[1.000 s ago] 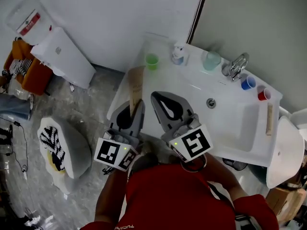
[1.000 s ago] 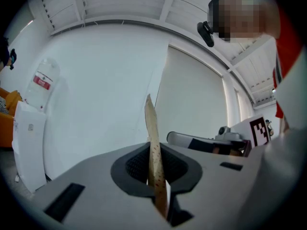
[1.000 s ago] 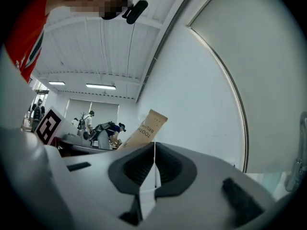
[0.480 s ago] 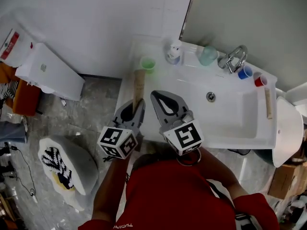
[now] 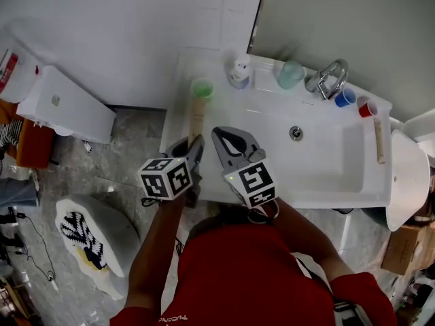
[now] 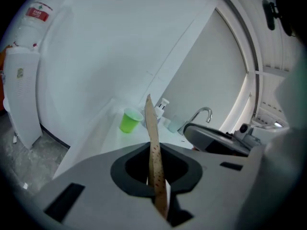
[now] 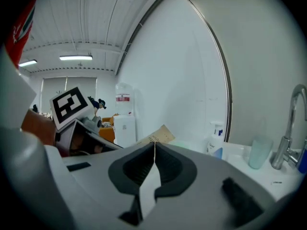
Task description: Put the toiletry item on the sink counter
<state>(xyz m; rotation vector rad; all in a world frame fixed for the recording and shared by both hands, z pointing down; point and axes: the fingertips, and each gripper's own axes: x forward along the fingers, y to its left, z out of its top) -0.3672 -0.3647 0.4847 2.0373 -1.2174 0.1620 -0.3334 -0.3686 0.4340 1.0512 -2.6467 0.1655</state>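
My left gripper (image 5: 191,147) is shut on a flat tan toiletry packet (image 5: 196,116), which sticks out forward over the left end of the white sink counter (image 5: 228,111). The packet's far end lies close to a green cup (image 5: 202,87). In the left gripper view the packet (image 6: 152,128) stands on edge between the closed jaws of that gripper (image 6: 153,150). My right gripper (image 5: 222,134) hovers beside it over the counter's front. Its jaws meet with nothing between them (image 7: 153,150), and the packet (image 7: 159,135) shows just past them.
Along the counter's back stand a pump bottle (image 5: 238,72), a clear tumbler (image 5: 290,74), the faucet (image 5: 327,80), a blue cup (image 5: 345,98) and a red cup (image 5: 367,107). The basin drain (image 5: 296,133) is to the right. A white cabinet (image 5: 64,104) stands on the floor at left.
Both grippers have moved a little forward over the counter. The left one has turned, so its marker cube faces differently. The packet stays clamped and now reaches nearer the green cup.
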